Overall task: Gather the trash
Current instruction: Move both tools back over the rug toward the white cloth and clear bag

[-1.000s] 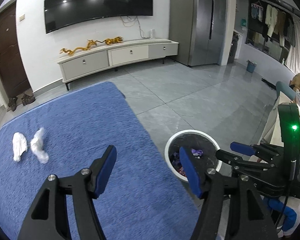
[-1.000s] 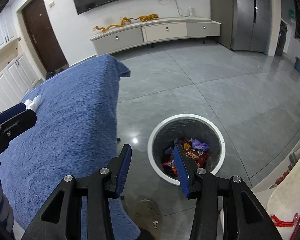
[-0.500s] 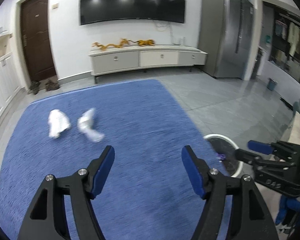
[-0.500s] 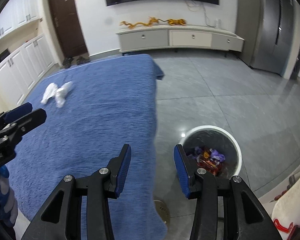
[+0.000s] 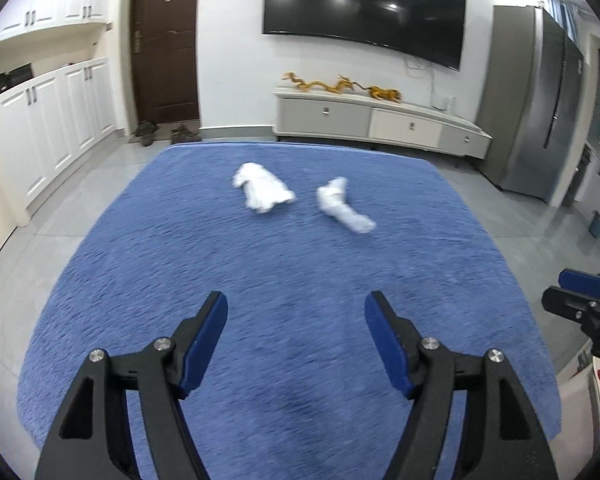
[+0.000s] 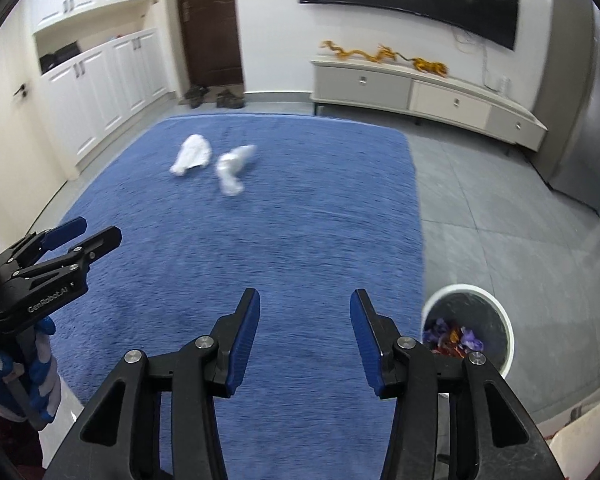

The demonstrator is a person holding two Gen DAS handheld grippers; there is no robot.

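Observation:
Two crumpled white tissues lie side by side on the far part of a blue rug point(image 5: 260, 280): a wide one point(image 5: 262, 187) point(image 6: 192, 154) and a long one point(image 5: 344, 210) point(image 6: 232, 168). My left gripper point(image 5: 296, 308) is open and empty, over the rug, well short of them. My right gripper point(image 6: 304, 304) is open and empty over the rug's near part. A white round trash bin point(image 6: 470, 330) with colourful wrappers stands on the grey floor just right of the right gripper. The left gripper also shows in the right wrist view point(image 6: 80, 232).
A low TV cabinet point(image 5: 380, 120) with gold dragon figures stands at the far wall under a wall TV. A brown door point(image 5: 166, 40) with shoes before it, white cupboards point(image 5: 52, 120) on the left, a grey fridge point(image 5: 540, 100) on the right.
Both grippers swung left from the bin toward the rug. The tissues moved toward the middle of both views; the bin left the left wrist view. Jaws stayed open.

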